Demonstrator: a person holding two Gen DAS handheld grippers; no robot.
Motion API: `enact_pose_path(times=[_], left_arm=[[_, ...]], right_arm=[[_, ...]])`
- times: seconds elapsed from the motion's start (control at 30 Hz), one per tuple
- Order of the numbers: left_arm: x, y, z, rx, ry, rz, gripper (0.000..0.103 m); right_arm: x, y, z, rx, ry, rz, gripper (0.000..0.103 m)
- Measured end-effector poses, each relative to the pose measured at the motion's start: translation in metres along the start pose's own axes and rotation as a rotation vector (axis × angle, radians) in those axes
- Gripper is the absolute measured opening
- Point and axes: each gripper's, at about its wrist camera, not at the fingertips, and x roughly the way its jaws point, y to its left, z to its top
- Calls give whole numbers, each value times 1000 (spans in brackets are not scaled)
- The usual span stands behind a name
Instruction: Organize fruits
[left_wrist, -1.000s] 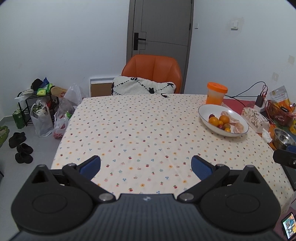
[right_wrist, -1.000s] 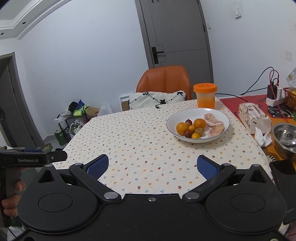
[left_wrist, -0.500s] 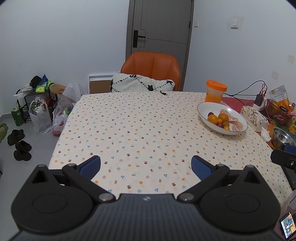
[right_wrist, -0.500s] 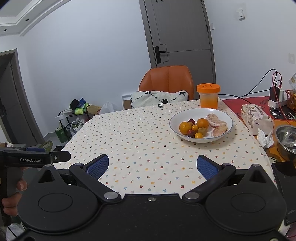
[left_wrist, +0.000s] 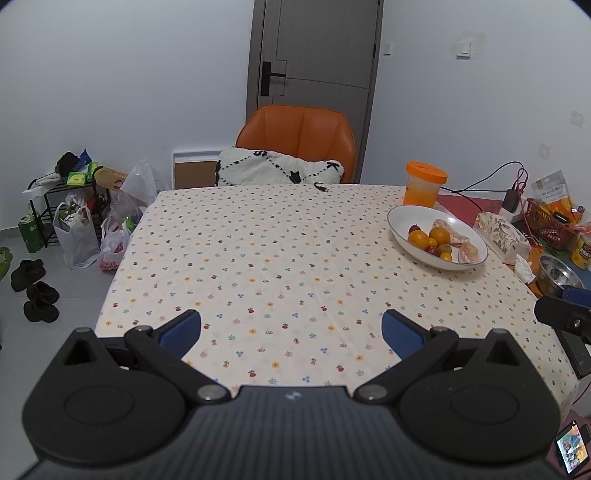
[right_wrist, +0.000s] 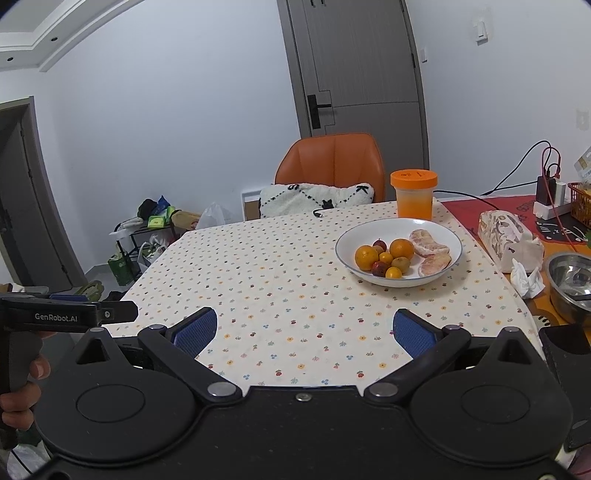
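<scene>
A white bowl (right_wrist: 439, 229) stands on the flowered tablecloth at the right, also in the left wrist view (left_wrist: 402, 221). It holds two oranges (right_wrist: 365, 257), small yellow and dark red fruits (right_wrist: 378, 268) and peeled pomelo pieces (right_wrist: 428, 243). My right gripper (right_wrist: 304, 330) is open and empty, over the table's near edge, well short of the bowl. My left gripper (left_wrist: 291, 330) is open and empty, over the near edge, left of the bowl.
An orange-lidded jar (right_wrist: 413, 194) stands behind the bowl. A tissue pack (right_wrist: 508, 238), crumpled tissue (right_wrist: 526, 278) and steel bowl (right_wrist: 570, 284) lie at the right. An orange chair (left_wrist: 297, 138) with a cushion stands at the far side. Bags and shoes lie on the floor at the left.
Both grippers have drawn back and risen slightly, so the table and bowl sit a little farther away. Both stay open and empty.
</scene>
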Motion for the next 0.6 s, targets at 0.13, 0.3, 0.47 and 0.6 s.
enact_pose_path(times=[0.13,0.3,0.47,0.6], left_arm=[[-2,0,0,1,-2,-3,103],[-2,0,0,1,-2,-5,103],[-2,0,0,0,-2,-5,103],[-2,0,0,0,-1,-4,103]], right_arm=[[-1,0,0,-1,-3,-1,103],[-2,0,1,-5,-6,5,103],[-1,0,1,-11,-2,5,103],[-2,1,1,-10,-4,4,103]])
